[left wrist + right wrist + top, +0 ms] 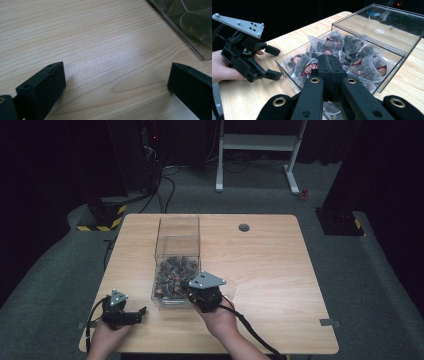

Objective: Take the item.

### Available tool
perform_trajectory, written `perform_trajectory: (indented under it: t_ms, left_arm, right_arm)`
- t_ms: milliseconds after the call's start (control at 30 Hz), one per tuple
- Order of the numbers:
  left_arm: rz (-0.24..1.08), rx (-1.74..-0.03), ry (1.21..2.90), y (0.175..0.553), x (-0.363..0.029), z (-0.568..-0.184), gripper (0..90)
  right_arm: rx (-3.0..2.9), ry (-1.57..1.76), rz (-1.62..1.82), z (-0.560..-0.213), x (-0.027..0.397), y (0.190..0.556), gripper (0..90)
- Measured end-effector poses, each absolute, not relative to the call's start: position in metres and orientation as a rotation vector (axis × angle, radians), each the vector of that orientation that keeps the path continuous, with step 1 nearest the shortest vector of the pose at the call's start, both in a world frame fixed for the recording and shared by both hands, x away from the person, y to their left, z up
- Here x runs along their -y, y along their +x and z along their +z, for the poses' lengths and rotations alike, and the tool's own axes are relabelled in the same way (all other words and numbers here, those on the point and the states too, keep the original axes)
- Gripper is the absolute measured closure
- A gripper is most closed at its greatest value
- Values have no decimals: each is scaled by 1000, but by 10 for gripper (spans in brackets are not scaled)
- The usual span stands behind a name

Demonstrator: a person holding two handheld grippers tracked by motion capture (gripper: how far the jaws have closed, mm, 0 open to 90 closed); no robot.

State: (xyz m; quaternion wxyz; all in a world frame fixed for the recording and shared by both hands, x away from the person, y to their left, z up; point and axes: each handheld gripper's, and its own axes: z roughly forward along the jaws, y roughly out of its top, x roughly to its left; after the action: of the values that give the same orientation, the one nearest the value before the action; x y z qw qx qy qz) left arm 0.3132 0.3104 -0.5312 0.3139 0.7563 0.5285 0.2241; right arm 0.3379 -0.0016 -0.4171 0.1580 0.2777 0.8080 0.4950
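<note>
One wooden bench (270,270) stands in the room, with one clear plastic box (176,251) on it, its one lid (382,27) swung up. The box is heaped with pyramid tea bags (329,53), too many and too overlapped to count exactly; about a dozen show on top. There are two hand-held grippers, a left hand-held gripper (131,316) and a right hand-held gripper (192,290), each carrying one grey three-cornered plate. One round cable hole (244,227) sits at the far side of the bench.
</note>
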Motion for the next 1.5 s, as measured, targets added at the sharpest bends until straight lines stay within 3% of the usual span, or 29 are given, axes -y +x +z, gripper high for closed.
perform_trajectory:
  t_ms: [1500]
  left_arm:
    - [593, -1400, 1983, 313, -310, -531, 20]
  right_arm:
    - [-2196, 763, 1495, -395, 24, 338, 900]
